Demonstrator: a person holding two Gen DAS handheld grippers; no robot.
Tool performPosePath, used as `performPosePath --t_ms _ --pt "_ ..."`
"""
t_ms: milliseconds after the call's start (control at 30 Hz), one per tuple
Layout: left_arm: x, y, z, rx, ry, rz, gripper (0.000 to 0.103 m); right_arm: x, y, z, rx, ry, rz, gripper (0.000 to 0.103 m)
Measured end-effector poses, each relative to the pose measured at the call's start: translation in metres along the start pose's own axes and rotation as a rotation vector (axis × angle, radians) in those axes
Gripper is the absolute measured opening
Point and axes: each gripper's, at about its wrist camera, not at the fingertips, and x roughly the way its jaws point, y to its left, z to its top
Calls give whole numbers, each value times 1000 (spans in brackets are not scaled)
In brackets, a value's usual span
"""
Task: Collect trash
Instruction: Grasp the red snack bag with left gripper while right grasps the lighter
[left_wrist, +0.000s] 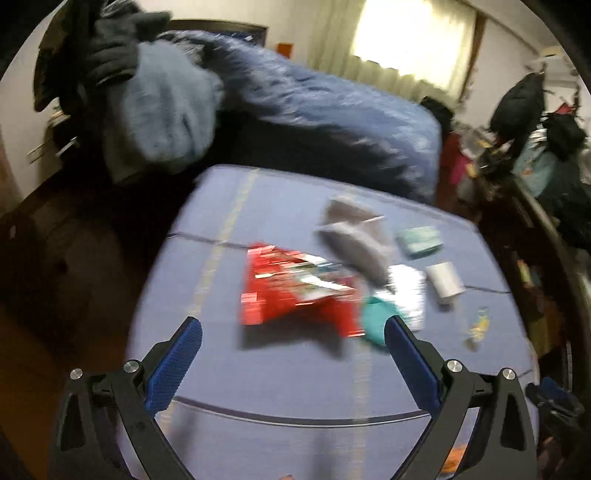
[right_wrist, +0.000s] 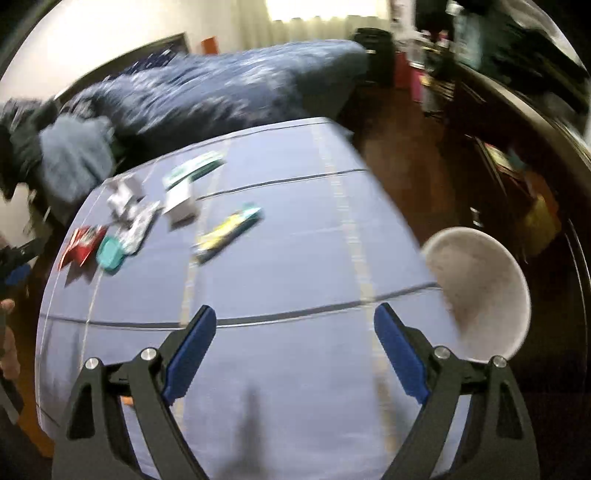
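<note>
The trash, led by a red snack wrapper, lies clustered toward the blue mat's far left corner, and with the left gripper and right gripper both spread empty above it, the left looks best lowered squarely over that wrapper before pinching.

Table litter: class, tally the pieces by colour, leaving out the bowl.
Red wrapper: 1
Silver wrappers: 2
Teal piece: 1
White box: 1
Green-white box: 1
Yellow wrapper: 1
Total: 7

Red wrapper print smeared, grey crumpled item perhaps foil, unreadable
</note>
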Motion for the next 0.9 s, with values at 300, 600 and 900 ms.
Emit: performPosePath --t_ms 300,600,900 --pt "51 8 22 -13 44 -2 99 9 31 10 -52 16 12 88" --pt "98 -8 23 -13 91 60 90 17 44 25 -81 6 13 88" --pt "77 7 20 -71 -5 8 21 60 62 46 -68 22 -6 83"
